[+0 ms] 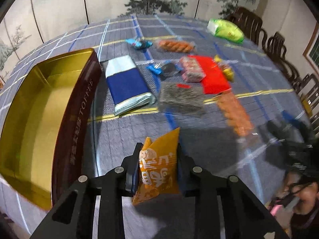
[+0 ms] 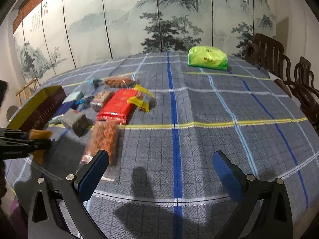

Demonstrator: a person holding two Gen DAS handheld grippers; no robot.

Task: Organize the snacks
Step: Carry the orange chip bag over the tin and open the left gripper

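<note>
Left gripper (image 1: 158, 159) clamps an orange packet (image 1: 157, 169) above the cloth — tin (image 1: 65, 107) at ten o'clock; right gripper (image 2: 160, 166) hangs spread apart, nothing between its fingers.

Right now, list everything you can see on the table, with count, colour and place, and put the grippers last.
toffee tin: one, maroon outside, gold inside, open, table's left edge
blue and white packet: one, lying beside the tin
orange snack packet: one, held above the cloth
red packet: one, middle of the pile
grey packet: one, in front of the red packet
long orange packs: two, one near, one at the far side of the pile
yellow packet: one, right of the red packet
green bag: one, alone at the far side
checked tablecloth: one, grey-blue
left hand-held gripper: clamped on the orange snack packet
right hand-held gripper: open, holding nothing
</note>
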